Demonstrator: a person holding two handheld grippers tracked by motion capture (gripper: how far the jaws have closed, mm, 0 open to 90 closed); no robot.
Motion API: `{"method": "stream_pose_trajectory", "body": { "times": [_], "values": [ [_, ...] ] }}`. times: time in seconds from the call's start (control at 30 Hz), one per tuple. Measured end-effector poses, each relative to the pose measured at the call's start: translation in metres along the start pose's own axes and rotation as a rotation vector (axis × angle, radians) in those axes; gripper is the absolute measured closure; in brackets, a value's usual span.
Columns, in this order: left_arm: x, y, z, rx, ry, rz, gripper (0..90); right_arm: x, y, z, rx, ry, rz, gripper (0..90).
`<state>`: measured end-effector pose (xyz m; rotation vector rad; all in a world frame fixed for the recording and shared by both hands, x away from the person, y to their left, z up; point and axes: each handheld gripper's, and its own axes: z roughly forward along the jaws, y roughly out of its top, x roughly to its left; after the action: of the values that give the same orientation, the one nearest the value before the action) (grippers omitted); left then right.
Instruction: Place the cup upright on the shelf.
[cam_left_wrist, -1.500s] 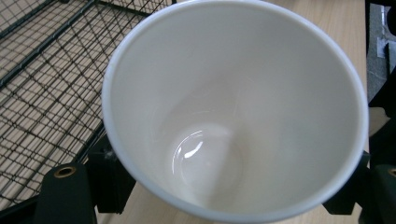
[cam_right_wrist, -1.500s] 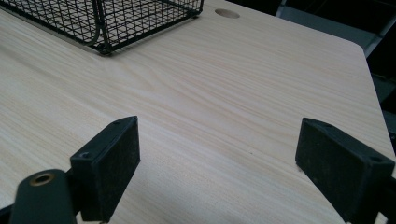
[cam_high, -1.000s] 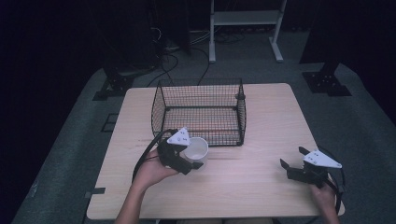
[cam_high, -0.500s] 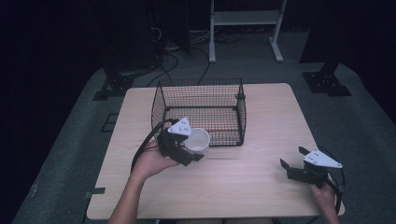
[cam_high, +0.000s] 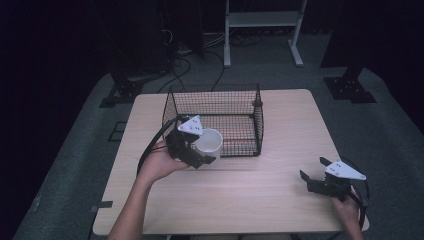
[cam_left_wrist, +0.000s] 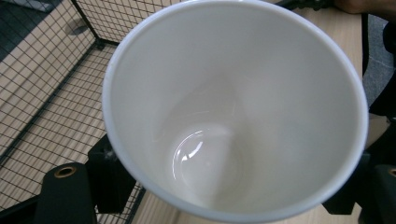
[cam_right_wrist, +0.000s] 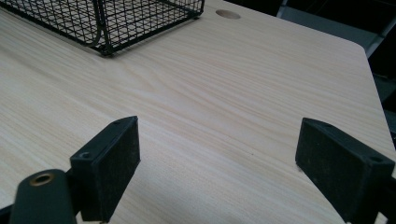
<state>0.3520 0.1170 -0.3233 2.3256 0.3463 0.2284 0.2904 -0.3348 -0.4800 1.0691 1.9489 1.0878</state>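
A white cup (cam_high: 208, 142) is held in my left gripper (cam_high: 200, 150), whose jaws are shut on it; it hangs just above the front left corner of the black wire basket (cam_high: 257, 117). In the left gripper view the cup's mouth (cam_left_wrist: 233, 107) faces the camera, with a black pad (cam_left_wrist: 108, 172) pressed on its left side and the basket's mesh below and behind. My right gripper (cam_high: 316, 176) rests low over the table's front right part, open. In the right gripper view its two pads (cam_right_wrist: 108, 161) stand wide apart over bare wood with nothing between them.
The light wooden table (cam_high: 280, 200) carries the basket at its middle back. The basket's near corner (cam_right_wrist: 105, 46) and a round hole in the tabletop (cam_right_wrist: 228, 14) show in the right gripper view. Dark floor, cables and a white stand (cam_high: 262, 20) lie beyond.
My left gripper has risen with the cup and shifted toward the basket's front left corner. The right gripper has stayed where it was.
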Motion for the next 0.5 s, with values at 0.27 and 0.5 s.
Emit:
{"method": "stream_pose_trajectory", "body": {
  "times": [0.27,0.5],
  "values": [
    [0.013,0.011,-0.005,-0.005,0.004,-0.003,21.5,0.000,0.000,0.000,0.000,0.001,0.002,13.1],
    [0.029,0.022,-0.008,-0.009,0.005,-0.010,21.5,-0.001,0.000,0.000,-0.002,0.001,0.005,13.1]
  ]
}}
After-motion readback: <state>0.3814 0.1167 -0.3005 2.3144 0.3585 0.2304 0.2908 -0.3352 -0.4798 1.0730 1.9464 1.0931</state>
